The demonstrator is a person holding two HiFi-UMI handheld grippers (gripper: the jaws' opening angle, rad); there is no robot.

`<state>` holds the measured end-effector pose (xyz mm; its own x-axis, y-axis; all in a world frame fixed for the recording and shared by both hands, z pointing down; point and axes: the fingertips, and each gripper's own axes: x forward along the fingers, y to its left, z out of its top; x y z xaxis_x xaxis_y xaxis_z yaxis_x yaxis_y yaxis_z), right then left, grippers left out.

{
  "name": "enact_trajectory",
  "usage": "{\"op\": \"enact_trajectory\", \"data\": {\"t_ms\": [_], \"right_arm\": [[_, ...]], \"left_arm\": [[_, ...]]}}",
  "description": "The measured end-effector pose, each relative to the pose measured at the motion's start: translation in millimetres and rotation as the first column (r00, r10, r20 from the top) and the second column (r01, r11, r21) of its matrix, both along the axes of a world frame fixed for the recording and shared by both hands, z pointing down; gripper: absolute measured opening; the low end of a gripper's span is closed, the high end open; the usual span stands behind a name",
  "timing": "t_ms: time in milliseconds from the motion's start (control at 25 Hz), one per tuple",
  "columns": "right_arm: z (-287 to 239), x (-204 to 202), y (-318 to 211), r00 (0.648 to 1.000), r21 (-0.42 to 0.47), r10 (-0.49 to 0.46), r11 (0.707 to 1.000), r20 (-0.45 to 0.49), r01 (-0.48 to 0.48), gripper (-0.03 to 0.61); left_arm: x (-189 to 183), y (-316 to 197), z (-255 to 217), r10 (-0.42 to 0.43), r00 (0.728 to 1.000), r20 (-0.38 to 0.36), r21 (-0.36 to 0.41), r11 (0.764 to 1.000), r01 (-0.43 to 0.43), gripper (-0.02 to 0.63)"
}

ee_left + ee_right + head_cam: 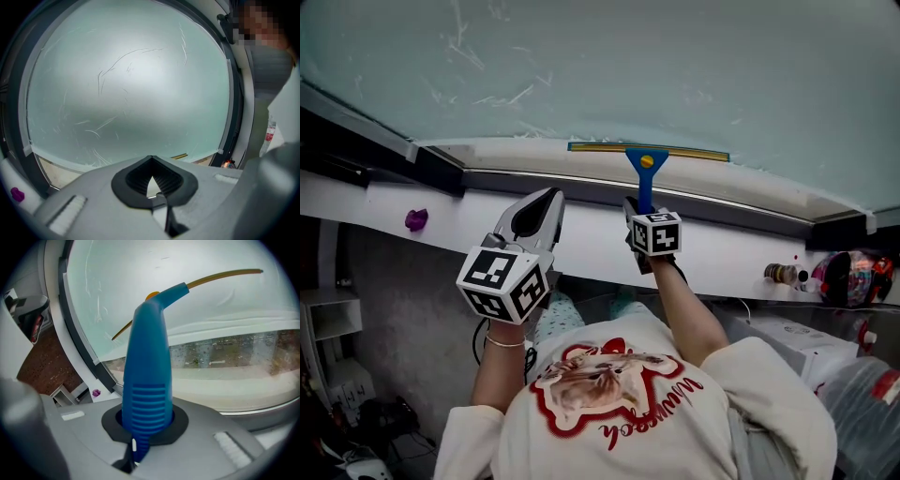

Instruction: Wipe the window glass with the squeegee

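The squeegee [646, 159] rests with its blade against the lower part of the window glass [675, 66], along the line where the milky, streaked film gives way to a clearer strip. This looks like the bottom of a wiping pass. The next move probably calls for lifting the blade off and setting it flat against the film higher up the glass. The right gripper [645, 214], below the glass, has its fingers [180, 423] clamped on the blue ribbed handle. The blade is a long, thin, olive-yellow strip with an orange spot at the neck. The left gripper [542, 202] hangs below the glass, fingers [185, 185] pressed together on nothing.
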<state>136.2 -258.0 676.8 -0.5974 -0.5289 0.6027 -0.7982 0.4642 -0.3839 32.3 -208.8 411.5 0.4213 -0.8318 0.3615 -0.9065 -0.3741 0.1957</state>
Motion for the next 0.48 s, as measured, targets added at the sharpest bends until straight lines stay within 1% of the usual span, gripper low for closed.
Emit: {"op": "enact_trajectory", "data": {"t_ms": [160,320,400,480], "right_arm": [[-20,-16,1,1.0,0.033,0.012,0.999,0.023,-0.012,0.034],[-33,-32,-4,0.998,0.076,0.066,0.995,0.006,-0.066,0.034],[-42,-41,-10,0.993,0.11,0.116,0.987,-0.006,-0.115,0.034],[-54,-52,-19,0.986,0.141,0.168,0.976,0.005,-0.167,0.034]], "left_arm": [[-12,-9,-5,0.045,0.999,-0.017,0.022,0.999,-0.044,0.0],[-34,-18,-6,0.128,0.991,-0.03,0.048,0.991,-0.127,0.0],[-49,-23,-4,0.196,0.98,-0.037,0.064,0.979,-0.194,0.0],[-70,-30,-4,0.265,0.963,-0.041,0.08,0.962,-0.261,0.0]]}}
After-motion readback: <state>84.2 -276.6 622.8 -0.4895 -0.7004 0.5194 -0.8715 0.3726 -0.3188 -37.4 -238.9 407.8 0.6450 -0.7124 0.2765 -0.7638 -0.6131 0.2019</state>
